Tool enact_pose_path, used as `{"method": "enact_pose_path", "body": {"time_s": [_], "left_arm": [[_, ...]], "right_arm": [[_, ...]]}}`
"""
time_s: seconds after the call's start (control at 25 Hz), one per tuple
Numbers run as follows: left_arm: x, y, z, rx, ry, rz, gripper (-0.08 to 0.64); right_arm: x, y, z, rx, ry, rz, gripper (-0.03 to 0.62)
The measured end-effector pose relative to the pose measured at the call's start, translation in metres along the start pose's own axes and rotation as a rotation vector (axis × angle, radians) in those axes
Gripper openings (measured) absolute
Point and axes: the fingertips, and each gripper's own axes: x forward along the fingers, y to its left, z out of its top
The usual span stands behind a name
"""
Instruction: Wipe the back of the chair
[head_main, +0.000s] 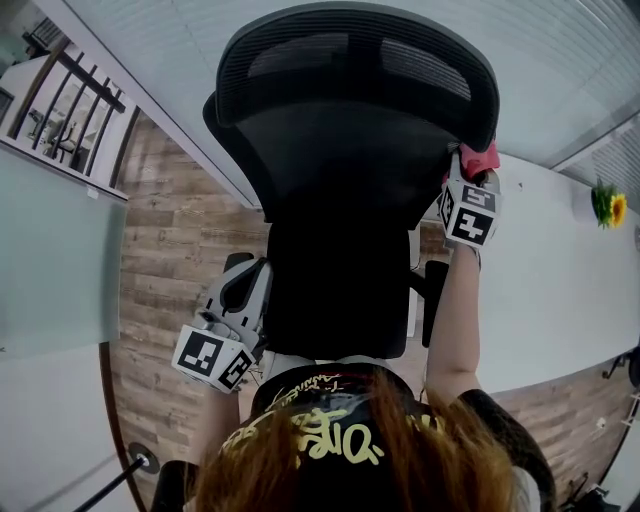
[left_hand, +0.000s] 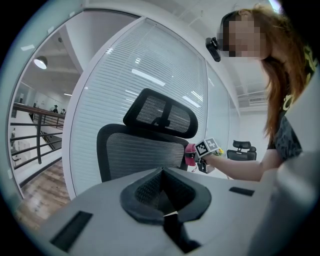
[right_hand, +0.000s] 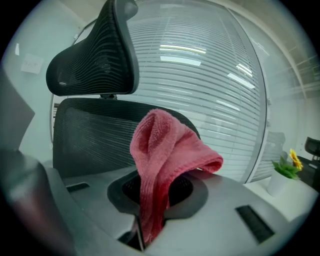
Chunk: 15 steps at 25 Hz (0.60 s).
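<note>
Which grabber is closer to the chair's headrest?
Right. The right gripper, holding a pink cloth, is at the backrest's top corner just under the headrest; the left gripper is much lower down.

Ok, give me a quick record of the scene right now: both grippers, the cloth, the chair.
Right gripper: shut on the pink cloth, held high beside the chair
Pink cloth: bunched, sticking up out of the jaws, at the backrest's upper right corner
Backrest: black mesh, upright, with the headrest above it
Left gripper: shut, nothing in it, held low at the chair's left side
Contact: whether the cloth touches the mesh cannot be told
</note>
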Motion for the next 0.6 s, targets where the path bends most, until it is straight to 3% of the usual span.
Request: {"method": "enact_pose_path", "body": {"time_s": [0.6], "left_arm": [[-0.008,0.044,0.002,-0.018,0.01,-0.017,-0.008]], "right_arm": [[0.012,0.085,0.022,-0.028,0.008,0.048,0.063]]}}
